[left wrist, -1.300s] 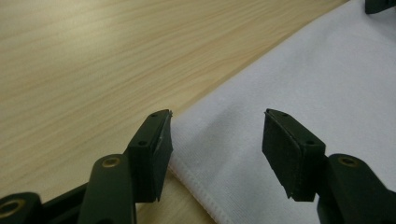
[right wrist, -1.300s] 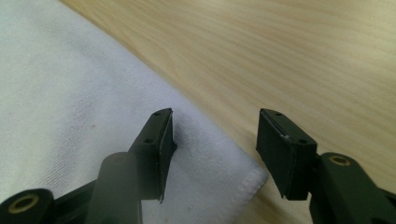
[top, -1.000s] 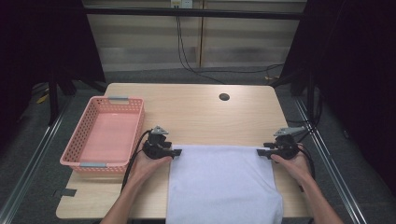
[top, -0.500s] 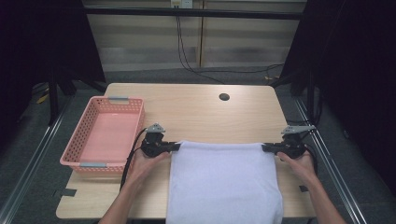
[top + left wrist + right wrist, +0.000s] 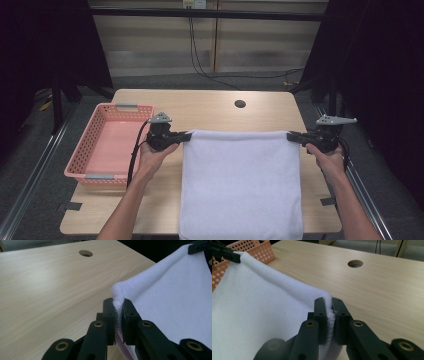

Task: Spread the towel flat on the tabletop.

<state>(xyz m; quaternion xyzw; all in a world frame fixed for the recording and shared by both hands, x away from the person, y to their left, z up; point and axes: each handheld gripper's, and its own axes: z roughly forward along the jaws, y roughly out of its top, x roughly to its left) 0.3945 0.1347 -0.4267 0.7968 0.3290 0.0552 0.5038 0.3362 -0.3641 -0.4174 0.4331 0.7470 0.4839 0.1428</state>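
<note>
Holding: both grippers pinch the far corners of a white towel [image 5: 242, 185], 1 corner each.
Left gripper [image 5: 186, 136]: jaws have just been closing and now clamp the towel's left far corner, cloth bunched between the pads [image 5: 110, 315].
Right gripper [image 5: 291, 135]: jaws have just been closing too, gripping the right far corner.
Towel: far edge stretched between the 2 grippers, raised off the table [image 5: 210, 107]; near end hangs over the table's front edge.
Basket [image 5: 107, 142]: pink, left of the towel, near the left hand [image 5: 155, 152].

Basket [image 5: 107, 145] on tabletop [image 5: 215, 107], left side. My left tool [image 5: 186, 136] between basket and towel [image 5: 242, 185]. My right tool [image 5: 291, 136] at towel's far right corner. Hole [image 5: 240, 104] behind towel.
</note>
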